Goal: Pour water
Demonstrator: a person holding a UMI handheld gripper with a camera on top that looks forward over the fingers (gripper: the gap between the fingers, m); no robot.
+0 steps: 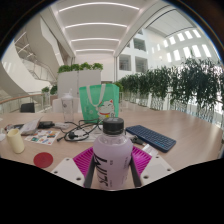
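Bright atrium all around me: strip lights overhead, tall windows from 1 to 3 o'clock, and a hedge of leafy plants (170,85) running along the far edge of the pale wooden table (185,125). I hold my tongs (111,160) level, pointing straight ahead across the tabletop, and both magenta pads (83,158) press against the sides of a white bottle (112,158) with a grey cap; it stands upright between my fingers at 6 o'clock, so I am clamped on the bottle. Whether its base touches the table I cannot tell.

Just beyond the bottle at 12 o'clock stands a green tote bag (99,101). At 2 o'clock lies a dark keyboard (151,137), near the right finger. At 9 o'clock a red disc (43,158) lies flat, with a small pale cup (15,141) behind it and a tangle of cables (72,131) at 11 o'clock. Open tabletop stretches from 2 to 4 o'clock, past the keyboard toward the plants.
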